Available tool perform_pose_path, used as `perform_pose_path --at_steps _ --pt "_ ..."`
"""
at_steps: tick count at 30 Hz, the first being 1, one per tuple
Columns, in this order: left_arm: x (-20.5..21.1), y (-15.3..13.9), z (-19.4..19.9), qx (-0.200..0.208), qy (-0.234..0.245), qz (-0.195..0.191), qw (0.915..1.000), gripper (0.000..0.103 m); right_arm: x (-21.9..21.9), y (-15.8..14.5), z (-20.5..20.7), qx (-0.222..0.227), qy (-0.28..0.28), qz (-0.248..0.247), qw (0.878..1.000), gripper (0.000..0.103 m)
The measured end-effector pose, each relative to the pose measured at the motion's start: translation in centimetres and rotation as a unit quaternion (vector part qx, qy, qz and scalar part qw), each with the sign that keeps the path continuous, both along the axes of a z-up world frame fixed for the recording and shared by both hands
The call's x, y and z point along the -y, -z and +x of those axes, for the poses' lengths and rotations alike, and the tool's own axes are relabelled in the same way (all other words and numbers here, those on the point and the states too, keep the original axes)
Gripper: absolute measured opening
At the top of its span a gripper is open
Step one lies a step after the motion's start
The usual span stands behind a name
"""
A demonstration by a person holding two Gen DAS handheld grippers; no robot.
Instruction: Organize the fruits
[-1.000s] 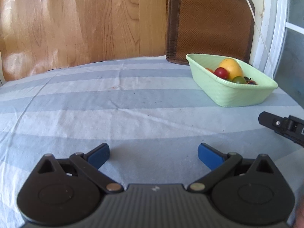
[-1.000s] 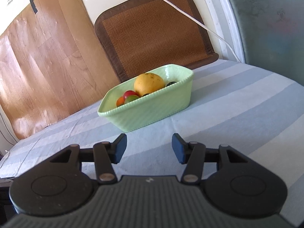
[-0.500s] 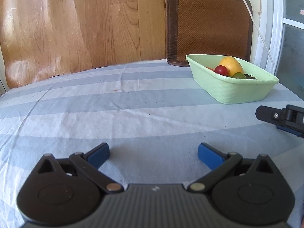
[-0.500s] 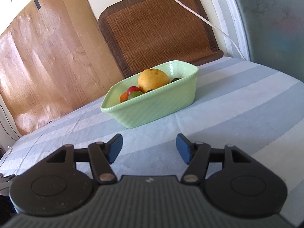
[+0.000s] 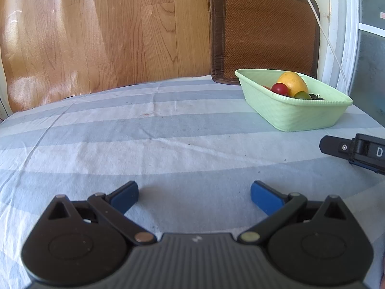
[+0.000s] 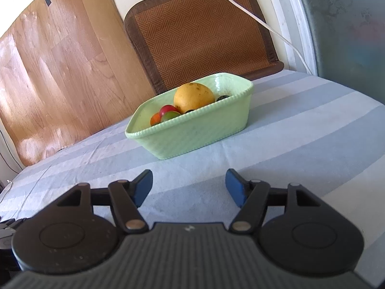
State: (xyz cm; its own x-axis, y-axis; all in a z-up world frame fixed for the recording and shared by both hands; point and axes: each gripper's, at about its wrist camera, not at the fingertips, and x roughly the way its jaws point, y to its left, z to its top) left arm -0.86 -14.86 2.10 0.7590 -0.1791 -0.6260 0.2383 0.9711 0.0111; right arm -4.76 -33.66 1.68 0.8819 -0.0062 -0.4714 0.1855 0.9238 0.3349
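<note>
A light green basket [image 5: 298, 118] stands on the striped tablecloth at the far right; in the right wrist view the basket [image 6: 192, 134] is straight ahead. It holds a yellow mango [image 6: 193, 98], a red tomato [image 6: 167, 109], a green fruit [image 6: 170, 116], an orange fruit [image 6: 155, 119] and something dark [image 6: 222, 98]. My left gripper [image 5: 194, 195] is open and empty, low over the cloth. My right gripper [image 6: 189, 186] is open and empty, short of the basket; it shows at the right edge of the left wrist view [image 5: 353, 151].
The blue and white striped cloth [image 5: 168, 139] covers the table. A brown woven mat [image 5: 264, 31] and wood-pattern sheet [image 5: 96, 36] lean against the back wall. A white cable [image 6: 252, 16] hangs across the mat. A window frame [image 6: 300, 24] is at the right.
Both grippers have pulled back a little and tilted up, so the basket sits slightly lower and farther. My right gripper's jaws have opened wider. No fruit has moved.
</note>
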Motion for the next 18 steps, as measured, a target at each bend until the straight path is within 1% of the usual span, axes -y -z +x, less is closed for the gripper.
perform_pose_path --at_steps 4,10,18 --pt "0.09 -0.02 -0.06 0.0 -0.001 0.0 1.0 0.103 0.01 -0.01 -0.1 0.002 -0.003 0.0 1.0 0.071" --pt "0.1 -0.05 -0.26 0.0 -0.002 0.003 1.0 0.103 0.25 -0.01 -0.68 0.018 -0.001 0.003 1.0 0.072" --pt "0.0 -0.1 -0.46 -0.001 0.0 0.004 1.0 0.103 0.24 -0.05 -0.84 0.019 0.003 0.009 1.0 0.072"
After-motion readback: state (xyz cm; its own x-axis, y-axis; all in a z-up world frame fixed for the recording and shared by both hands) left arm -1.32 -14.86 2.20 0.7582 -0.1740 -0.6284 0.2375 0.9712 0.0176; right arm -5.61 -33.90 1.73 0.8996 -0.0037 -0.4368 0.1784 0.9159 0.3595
